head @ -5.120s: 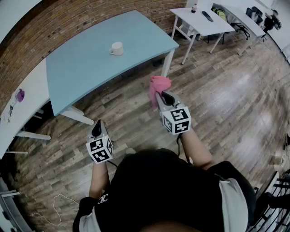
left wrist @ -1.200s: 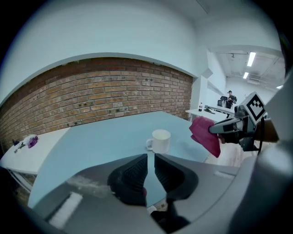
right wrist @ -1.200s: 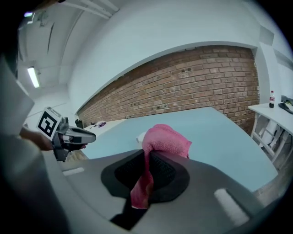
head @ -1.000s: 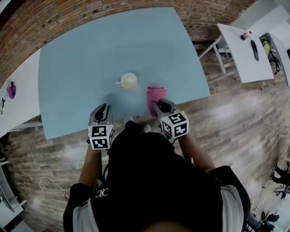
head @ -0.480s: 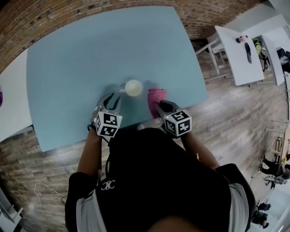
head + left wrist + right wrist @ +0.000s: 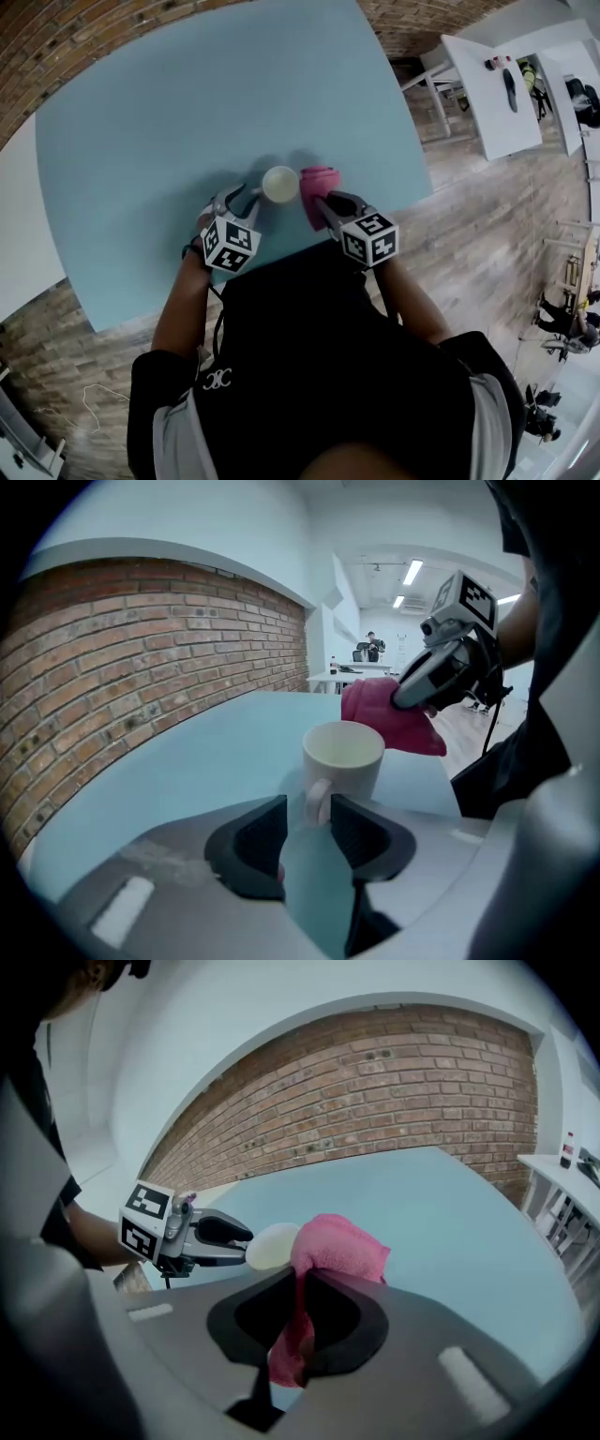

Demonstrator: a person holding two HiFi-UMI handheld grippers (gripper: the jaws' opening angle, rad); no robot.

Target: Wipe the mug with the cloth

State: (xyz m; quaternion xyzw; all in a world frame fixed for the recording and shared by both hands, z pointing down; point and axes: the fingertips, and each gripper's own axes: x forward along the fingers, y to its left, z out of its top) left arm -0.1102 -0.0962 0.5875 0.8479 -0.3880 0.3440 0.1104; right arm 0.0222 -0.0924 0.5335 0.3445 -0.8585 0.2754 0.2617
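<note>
The mug [image 6: 279, 183] stands upright, mouth up, on the blue tabletop [image 6: 169, 112] near its front edge, straight ahead of the person and between the two tools. Its handle [image 6: 317, 803] sticks out sideways toward the left tongs [image 6: 239, 199], and that is the relation the coming move turns on. In the left gripper view the handle sits right at the mouth of the gap between the two dark pads, in line with the tongs' reach. The left tongs [image 6: 307, 822] are partly open and have just been opening. Their pads stand either side of the handle without pressing on it, so they hold nothing yet. The right tongs [image 6: 333, 202] are clamped on the pink cloth [image 6: 319, 185], whose bunched top rises above the jaws while a tail hangs below them. The cloth is just beside the mug's right side; whether it touches the wall I cannot tell. Both hands are close, but the left is the one lined up to steady the mug. A second ago the left tongs hung back near the tabletop's edge, nearly shut and well short of the mug. The cloth was also a little apart from it, and now both have closed in.
</note>
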